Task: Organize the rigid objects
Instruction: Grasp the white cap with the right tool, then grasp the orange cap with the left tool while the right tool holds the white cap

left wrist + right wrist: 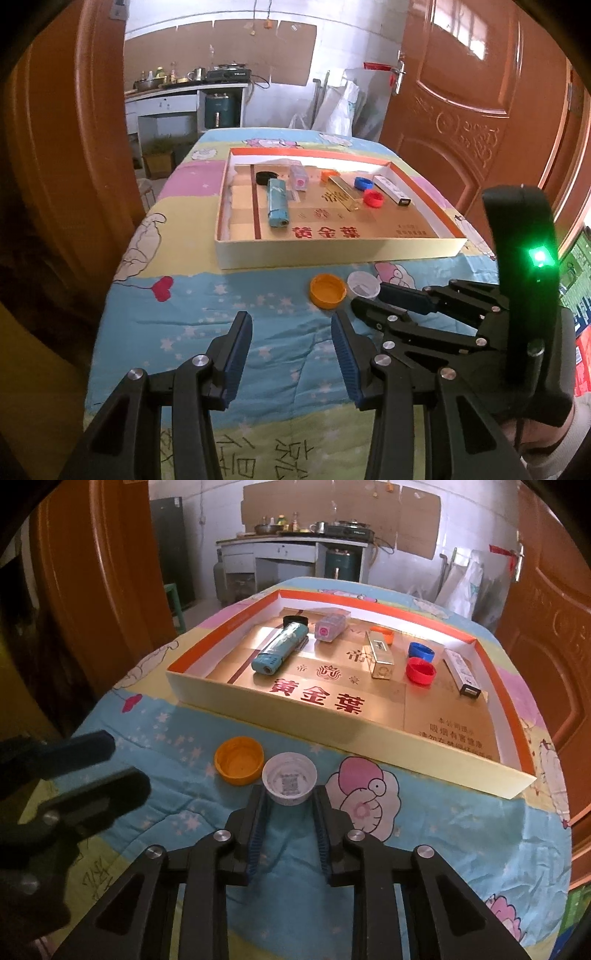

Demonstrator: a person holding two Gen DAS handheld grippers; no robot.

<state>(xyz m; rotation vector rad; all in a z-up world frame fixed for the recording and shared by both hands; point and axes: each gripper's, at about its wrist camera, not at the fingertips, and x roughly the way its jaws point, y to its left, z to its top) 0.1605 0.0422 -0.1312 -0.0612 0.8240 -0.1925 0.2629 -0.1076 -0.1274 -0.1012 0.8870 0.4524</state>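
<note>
A white bottle cap (289, 778) lies open side up on the blue blanket, beside an orange cap (239, 760). My right gripper (289, 799) has its fingertips on either side of the white cap, touching or nearly touching it; I cannot tell whether it grips. In the left wrist view the white cap (363, 283) sits at the right gripper's tips (369, 297), next to the orange cap (328, 290). My left gripper (291, 325) is open and empty, hovering just short of the orange cap.
A shallow cardboard box (258, 705) behind the caps holds a blue lighter (279, 650), a gold case (380, 657), red (420, 671), blue (421, 650), orange and black caps, a pink-topped box (330, 627) and a white tube (463, 675). Orange doors flank the table.
</note>
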